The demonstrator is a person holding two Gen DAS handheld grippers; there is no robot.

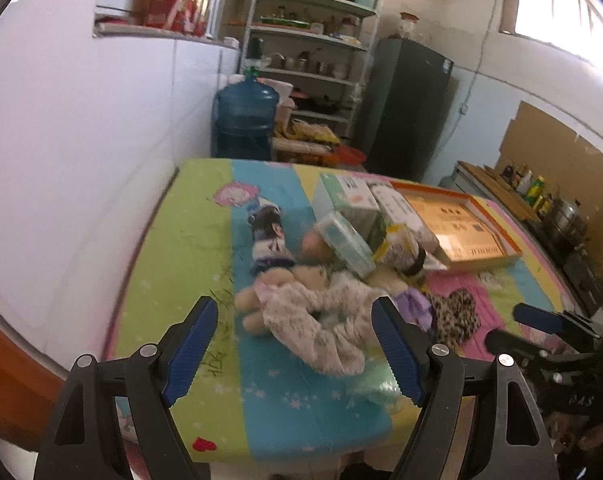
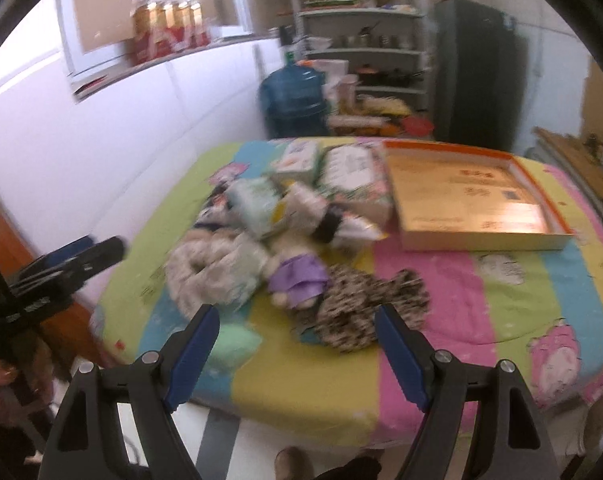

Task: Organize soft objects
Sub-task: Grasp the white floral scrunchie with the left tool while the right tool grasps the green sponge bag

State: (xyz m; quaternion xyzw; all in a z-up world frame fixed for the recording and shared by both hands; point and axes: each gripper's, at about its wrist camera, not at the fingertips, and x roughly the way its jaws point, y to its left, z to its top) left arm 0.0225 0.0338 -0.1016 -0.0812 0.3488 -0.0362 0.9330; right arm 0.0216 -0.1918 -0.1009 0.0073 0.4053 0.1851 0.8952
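A heap of soft things lies mid-table on the striped cloth. A pale lacy scrunchie (image 1: 321, 320) (image 2: 209, 276) rests at the heap's near side, beside a plush doll in a purple dress (image 2: 297, 280) (image 1: 411, 302) and a leopard-print cloth (image 2: 365, 308) (image 1: 455, 314). A small dark-haired doll (image 1: 269, 240) lies further back. Tissue packs (image 1: 347, 200) (image 2: 353, 176) are piled behind. My left gripper (image 1: 295, 348) is open, just short of the scrunchie. My right gripper (image 2: 297, 352) is open in front of the leopard cloth. Neither holds anything.
An orange-rimmed shallow box (image 2: 465, 196) (image 1: 461, 224) sits at the table's right rear. A mint-green soft pack (image 2: 229, 344) lies near the front edge. Behind the table stand a blue water jug (image 1: 245, 116), shelves (image 1: 313, 48) and a dark fridge (image 1: 405, 108). A white wall runs along the left.
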